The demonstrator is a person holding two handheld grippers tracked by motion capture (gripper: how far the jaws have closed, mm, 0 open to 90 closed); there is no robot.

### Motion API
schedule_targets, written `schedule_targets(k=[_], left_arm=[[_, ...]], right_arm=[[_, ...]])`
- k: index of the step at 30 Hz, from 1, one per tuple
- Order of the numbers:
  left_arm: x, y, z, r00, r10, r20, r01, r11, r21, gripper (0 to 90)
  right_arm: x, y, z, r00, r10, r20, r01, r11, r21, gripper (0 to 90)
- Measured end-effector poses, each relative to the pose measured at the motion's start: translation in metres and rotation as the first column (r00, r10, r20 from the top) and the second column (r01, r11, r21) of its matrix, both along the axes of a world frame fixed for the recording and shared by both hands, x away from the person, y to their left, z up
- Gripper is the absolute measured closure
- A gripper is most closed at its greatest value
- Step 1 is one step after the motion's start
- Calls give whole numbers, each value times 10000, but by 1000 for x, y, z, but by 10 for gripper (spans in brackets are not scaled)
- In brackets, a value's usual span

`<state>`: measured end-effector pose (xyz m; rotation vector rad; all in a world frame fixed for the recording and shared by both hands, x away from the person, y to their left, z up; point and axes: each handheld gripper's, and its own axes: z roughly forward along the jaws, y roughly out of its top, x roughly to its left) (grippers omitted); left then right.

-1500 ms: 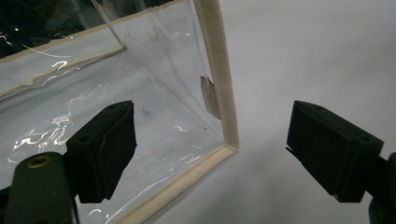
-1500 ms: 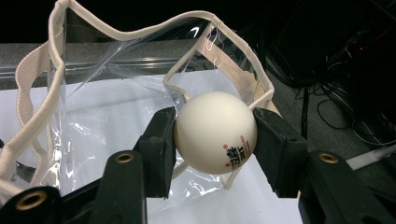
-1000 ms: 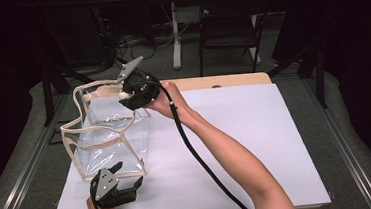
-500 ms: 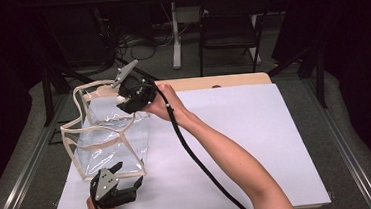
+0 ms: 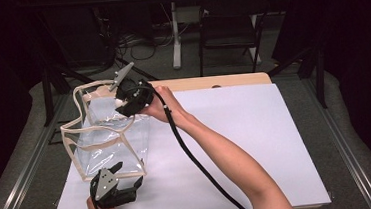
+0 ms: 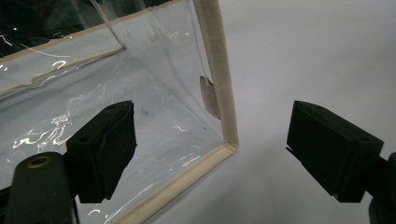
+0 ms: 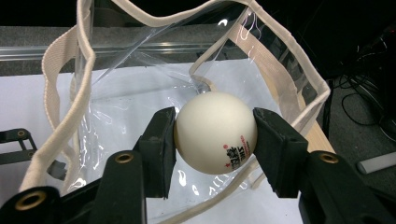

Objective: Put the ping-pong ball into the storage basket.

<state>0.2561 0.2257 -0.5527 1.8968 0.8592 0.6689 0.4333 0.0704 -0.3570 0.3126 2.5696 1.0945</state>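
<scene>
- From above the near edge we look forward and down over the whole white table (image 5: 257, 144).
- From the left gripper (image 6: 210, 154) we look close along its jaws at a near corner of the clear bag (image 6: 163, 93).
- From the right gripper (image 7: 215, 135) we look close down into the same bag.

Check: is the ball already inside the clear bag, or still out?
Still out: the ball sits clamped in the right gripper at the bag's open top.

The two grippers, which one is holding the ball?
The right gripper, up at the clear bag's open top. Its jaws pinch the white ball. The left gripper near the bag's bottom corner is open, holding nothing.
</scene>
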Motion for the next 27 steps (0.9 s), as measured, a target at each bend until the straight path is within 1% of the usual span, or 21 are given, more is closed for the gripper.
schedule_targets(k=[18, 26, 27], left_arm=[[0, 0, 0, 10000, 0, -16, 0, 10000, 13, 159], [0, 0, 0, 10000, -8, -18, 8, 10000, -6, 160], [0, 0, 0, 10000, -21, -12, 21, 10000, 19, 159]], right_arm=[[-1, 7, -6, 9992, 189, -362, -203, 9991, -379, 507], [-3, 6, -8, 9980, 322, -546, -350, 9981, -504, 503], [-3, 5, -7, 9979, 335, -553, -362, 9982, -484, 491]])
